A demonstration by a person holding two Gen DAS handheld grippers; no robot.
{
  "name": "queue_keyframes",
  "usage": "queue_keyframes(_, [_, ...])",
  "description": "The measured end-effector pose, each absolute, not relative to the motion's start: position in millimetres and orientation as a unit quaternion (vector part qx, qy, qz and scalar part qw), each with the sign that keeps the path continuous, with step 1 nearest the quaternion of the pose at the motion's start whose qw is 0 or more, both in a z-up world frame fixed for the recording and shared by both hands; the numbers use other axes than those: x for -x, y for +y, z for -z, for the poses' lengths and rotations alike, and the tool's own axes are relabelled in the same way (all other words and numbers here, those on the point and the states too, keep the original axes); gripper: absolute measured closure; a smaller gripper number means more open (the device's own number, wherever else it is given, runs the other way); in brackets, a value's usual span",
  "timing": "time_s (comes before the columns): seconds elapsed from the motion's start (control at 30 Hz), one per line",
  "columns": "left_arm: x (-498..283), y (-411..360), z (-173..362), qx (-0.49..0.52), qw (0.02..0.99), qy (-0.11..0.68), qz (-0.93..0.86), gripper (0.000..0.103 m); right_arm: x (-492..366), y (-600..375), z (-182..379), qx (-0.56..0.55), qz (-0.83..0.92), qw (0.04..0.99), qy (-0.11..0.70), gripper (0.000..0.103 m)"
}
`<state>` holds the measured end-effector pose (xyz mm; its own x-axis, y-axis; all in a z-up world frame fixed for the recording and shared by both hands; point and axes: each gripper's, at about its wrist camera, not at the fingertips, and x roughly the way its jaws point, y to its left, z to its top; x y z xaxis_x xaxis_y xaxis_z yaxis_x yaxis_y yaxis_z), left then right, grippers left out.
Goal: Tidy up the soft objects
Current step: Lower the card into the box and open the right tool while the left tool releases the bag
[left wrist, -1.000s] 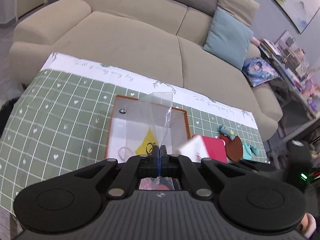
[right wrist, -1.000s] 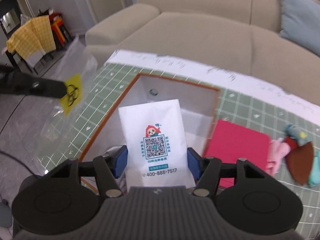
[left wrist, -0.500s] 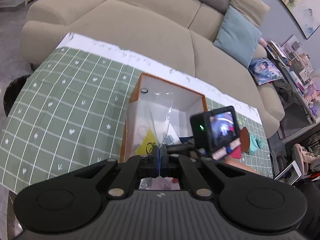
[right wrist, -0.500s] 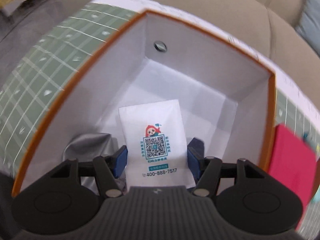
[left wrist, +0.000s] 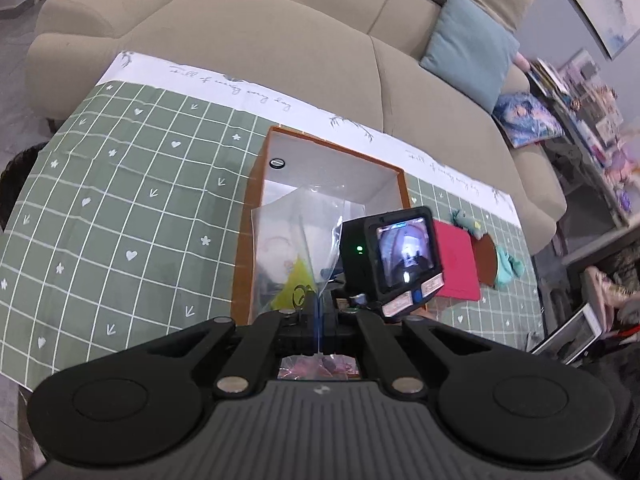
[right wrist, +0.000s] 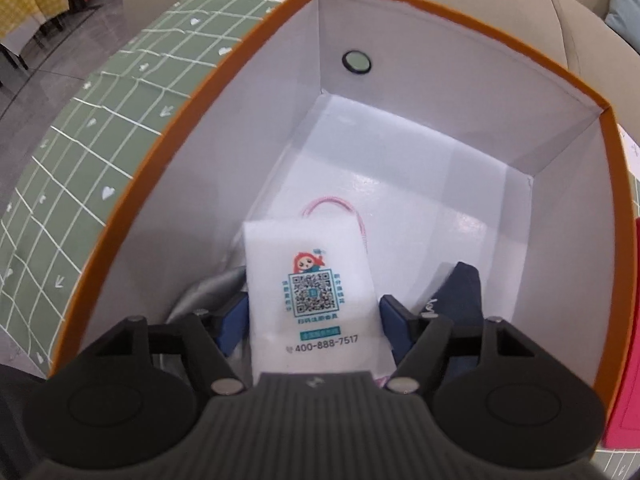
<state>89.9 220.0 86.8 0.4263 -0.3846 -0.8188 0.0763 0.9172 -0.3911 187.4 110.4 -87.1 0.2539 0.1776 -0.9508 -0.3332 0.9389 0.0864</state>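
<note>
A beige sofa (left wrist: 280, 40) runs along the far side of the tabletop, whose green checked cloth (left wrist: 120, 208) lies bare and open across the whole left half. In the middle stands an orange-edged cardboard box (right wrist: 472, 32) with white inner walls; its far half of floor is free, while the near end is crowded. To the right of the box, near its right rim, lie a red flat pad (left wrist: 456, 264), a brown disc (left wrist: 486, 256) and small teal soft toys (left wrist: 508, 264), leaving only a narrow strip of cloth before the right edge of the tabletop.

Inside the box, a grey fabric piece (right wrist: 208, 292) sits against the near left wall and a dark navy item (right wrist: 460, 292) toward the near right.

The right gripper (right wrist: 314, 312) reaches down into the box. Its jaws have just been opening, and the white pouch (right wrist: 316, 292) with a printed QR code and pink cord lies between the blue pads, with a slim gap visible on the right side.

The left gripper (left wrist: 314, 316) is clamped together on a clear plastic bag (left wrist: 296, 240) with a yellow label, held over the near left rim of the box.
</note>
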Motion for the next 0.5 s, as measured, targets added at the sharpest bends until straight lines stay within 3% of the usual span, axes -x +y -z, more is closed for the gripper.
queue_keyframes(0.13, [-97,214,-91,0.136,0.832,0.521,0.134,0.103,-183,102,69,0.065,-0.18,0.806,0.56,0.023])
queue_keyframes(0.5, [-160,196,-108,0.147,0.852,0.484,0.137,0.103,-128,46,-7,0.051,-0.245,0.845,0.473,0.023])
